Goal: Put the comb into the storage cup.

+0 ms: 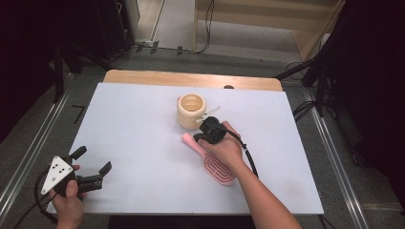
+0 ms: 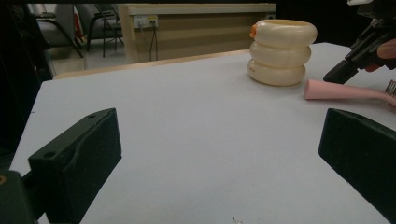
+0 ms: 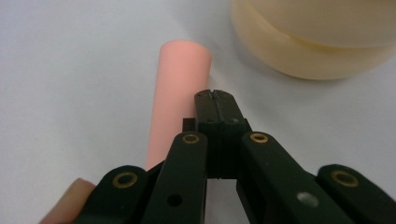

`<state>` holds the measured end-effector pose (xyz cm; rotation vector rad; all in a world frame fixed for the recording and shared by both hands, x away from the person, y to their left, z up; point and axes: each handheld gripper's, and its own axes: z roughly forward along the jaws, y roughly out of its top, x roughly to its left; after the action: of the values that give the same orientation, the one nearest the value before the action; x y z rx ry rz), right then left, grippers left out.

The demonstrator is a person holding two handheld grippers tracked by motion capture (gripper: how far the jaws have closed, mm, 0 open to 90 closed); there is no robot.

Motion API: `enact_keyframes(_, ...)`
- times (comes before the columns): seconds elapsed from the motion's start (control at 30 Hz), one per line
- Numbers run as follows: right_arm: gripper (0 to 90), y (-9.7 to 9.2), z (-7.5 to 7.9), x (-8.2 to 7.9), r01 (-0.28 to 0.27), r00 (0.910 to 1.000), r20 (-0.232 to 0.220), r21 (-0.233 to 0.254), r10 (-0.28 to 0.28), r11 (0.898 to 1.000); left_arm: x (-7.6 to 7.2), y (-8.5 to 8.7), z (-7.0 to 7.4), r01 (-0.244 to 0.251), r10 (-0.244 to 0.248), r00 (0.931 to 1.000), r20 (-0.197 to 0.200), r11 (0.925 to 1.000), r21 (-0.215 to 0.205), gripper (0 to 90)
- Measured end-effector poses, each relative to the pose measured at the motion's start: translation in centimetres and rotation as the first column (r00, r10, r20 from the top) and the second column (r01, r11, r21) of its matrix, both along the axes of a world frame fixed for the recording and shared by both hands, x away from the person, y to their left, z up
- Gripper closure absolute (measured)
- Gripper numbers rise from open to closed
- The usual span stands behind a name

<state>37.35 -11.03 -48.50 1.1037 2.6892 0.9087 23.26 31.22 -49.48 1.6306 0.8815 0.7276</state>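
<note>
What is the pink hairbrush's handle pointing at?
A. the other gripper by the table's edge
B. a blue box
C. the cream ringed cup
C: in the high view the pink hairbrush lies flat with its handle end toward the cream ringed cup, a small gap between them.

Even overhead light brightens the white table (image 1: 143, 143); surroundings stay dark, and close-ups look soft.
</note>
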Motion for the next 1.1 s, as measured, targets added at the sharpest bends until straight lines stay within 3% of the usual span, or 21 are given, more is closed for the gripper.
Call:
enact_keyframes(0.3,88.7,1.9,0.3,-1.2,-0.114,0.9934,0.002,-0.011,0.114,0.993,0.0,0.0,0.0,0.002,-0.002,1.0000,0.000,1.0000,0.001,0.0)
enact_keyframes(0.4,88.7,3.1,0.5,-1.9,-0.174,0.9845,0.013,-0.033,0.175,0.984,0.0,0.0,0.0,0.001,-0.001,1.0000,0.000,1.0000,0.001,0.0)
enact_keyframes(0.47,88.7,3.3,0.6,-2.1,-0.182,0.9830,0.013,-0.040,0.183,0.982,0.0,0.0,0.0,0.001,-0.001,1.0000,0.000,1.0000,0.001,0.0)
enact_keyframes(0.67,88.7,4.8,0.8,-3.2,-0.253,0.9670,0.016,-0.038,0.254,0.967,0.0,0.0,0.0,0.002,-0.002,1.0000,0.000,1.0000,0.001,0.0)
enact_keyframes(0.97,88.7,5.6,0.8,-4.3,-0.309,0.9511,0.001,-0.010,0.309,0.951,0.0,0.0,0.0,0.003,-0.003,1.0000,0.000,1.0000,0.001,0.0)
enact_keyframes(1.1,88.7,5.8,0.8,-4.5,-0.314,0.9494,0.004,-0.001,0.314,0.949,0.0,0.0,0.0,0.002,-0.002,1.0000,0.000,1.0000,0.001,0.0)
